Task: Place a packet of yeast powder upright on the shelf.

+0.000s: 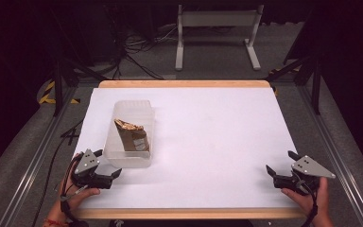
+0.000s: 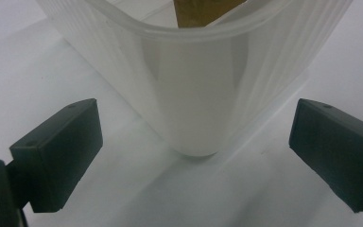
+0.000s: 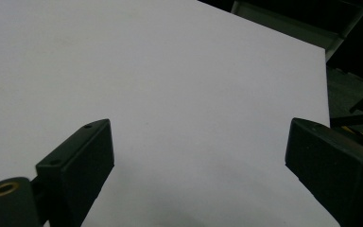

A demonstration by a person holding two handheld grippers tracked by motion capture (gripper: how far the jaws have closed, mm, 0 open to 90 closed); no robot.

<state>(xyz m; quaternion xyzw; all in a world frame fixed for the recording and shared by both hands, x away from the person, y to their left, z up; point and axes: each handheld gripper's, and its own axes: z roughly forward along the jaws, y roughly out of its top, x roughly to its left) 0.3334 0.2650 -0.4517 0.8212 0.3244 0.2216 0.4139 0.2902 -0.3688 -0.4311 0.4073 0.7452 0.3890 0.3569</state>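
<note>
White plastic makes up the tub (image 1: 131, 137), and you can see through it a little. It sits on the white surface (image 1: 217, 142) right in front of the left tool (image 1: 109, 171). A brown packet (image 1: 132, 136) leans inside the tub, tilted, with its crinkly top end at the far side from the tool.

In the left gripper view, a rounded corner of the tub (image 2: 194, 94) stands between the two black jaws. The jaws are wide apart. One is on each side of the corner, and neither one touches it. The left tool (image 2: 194, 156) holds nothing. A hand (image 1: 78, 189) grips this tool from behind.

The right tool (image 1: 280, 169) is well apart from the tub, over at the other side of the surface. Its jaws are wide apart too, and it holds nothing. In the right gripper view, bare white surface (image 3: 170, 94) lies ahead of the right tool (image 3: 198, 161). Another hand (image 1: 312, 198) holds this tool from behind.
</note>
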